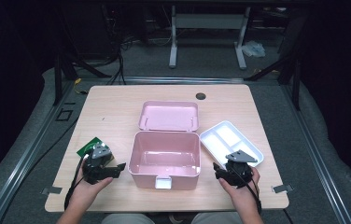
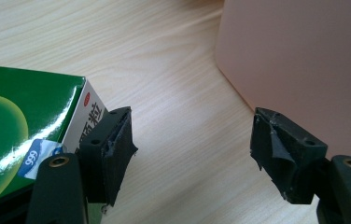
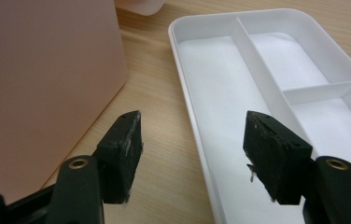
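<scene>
A pink box stands open mid-table, its lid tilted back behind it. Left of it lies a green carton. My left gripper hovers over the carton's near end, open, jaws pointing toward the pink box. In the left gripper view the green carton lies beside the left jaw, outside the gap, and the pink box wall is ahead. My right gripper is open at the near corner of a white divided tray. In the right gripper view the tray rim runs between the jaws.
A round cable hole sits at the table's far edge. The table's front edge is close to both hands. Beyond the table are dark floor, cables and a desk frame.
</scene>
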A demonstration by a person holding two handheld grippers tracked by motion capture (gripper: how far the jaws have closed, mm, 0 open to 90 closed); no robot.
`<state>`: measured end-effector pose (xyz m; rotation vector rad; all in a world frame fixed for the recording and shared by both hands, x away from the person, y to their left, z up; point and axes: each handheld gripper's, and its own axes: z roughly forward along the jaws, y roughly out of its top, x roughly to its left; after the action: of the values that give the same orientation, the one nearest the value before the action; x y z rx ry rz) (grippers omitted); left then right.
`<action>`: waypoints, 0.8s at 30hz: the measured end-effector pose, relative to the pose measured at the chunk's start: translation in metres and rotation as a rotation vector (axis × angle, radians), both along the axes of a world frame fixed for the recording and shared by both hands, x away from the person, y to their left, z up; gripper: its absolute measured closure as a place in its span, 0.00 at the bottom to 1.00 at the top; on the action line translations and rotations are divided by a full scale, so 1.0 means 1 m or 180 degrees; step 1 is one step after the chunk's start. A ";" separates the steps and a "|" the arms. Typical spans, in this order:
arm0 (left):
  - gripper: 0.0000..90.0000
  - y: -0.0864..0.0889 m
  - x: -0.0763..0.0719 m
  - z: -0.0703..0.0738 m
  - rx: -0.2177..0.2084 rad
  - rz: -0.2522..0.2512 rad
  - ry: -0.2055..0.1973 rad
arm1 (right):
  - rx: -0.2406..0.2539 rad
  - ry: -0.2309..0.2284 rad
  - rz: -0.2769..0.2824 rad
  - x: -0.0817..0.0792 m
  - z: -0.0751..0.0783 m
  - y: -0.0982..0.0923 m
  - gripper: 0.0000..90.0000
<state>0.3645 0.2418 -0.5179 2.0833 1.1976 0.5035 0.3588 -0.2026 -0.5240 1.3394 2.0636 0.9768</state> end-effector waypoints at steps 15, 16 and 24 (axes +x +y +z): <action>0.49 0.007 -0.003 0.003 -0.0141 0.0020 0.0040 | 0.0052 0.0078 0.0024 -0.001 0.000 0.003 0.39; 0.50 0.007 -0.003 0.004 -0.0124 -0.0010 0.0062 | 0.0046 0.0055 -0.0005 -0.001 0.002 0.004 0.44; 0.52 0.001 -0.005 0.007 -0.0117 -0.0045 0.0104 | 0.0010 0.0035 0.0047 -0.005 0.006 0.007 0.52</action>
<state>0.3593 0.2428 -0.5108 2.0747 1.2011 0.4391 0.3541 -0.1953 -0.5184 1.3358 2.0839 0.9812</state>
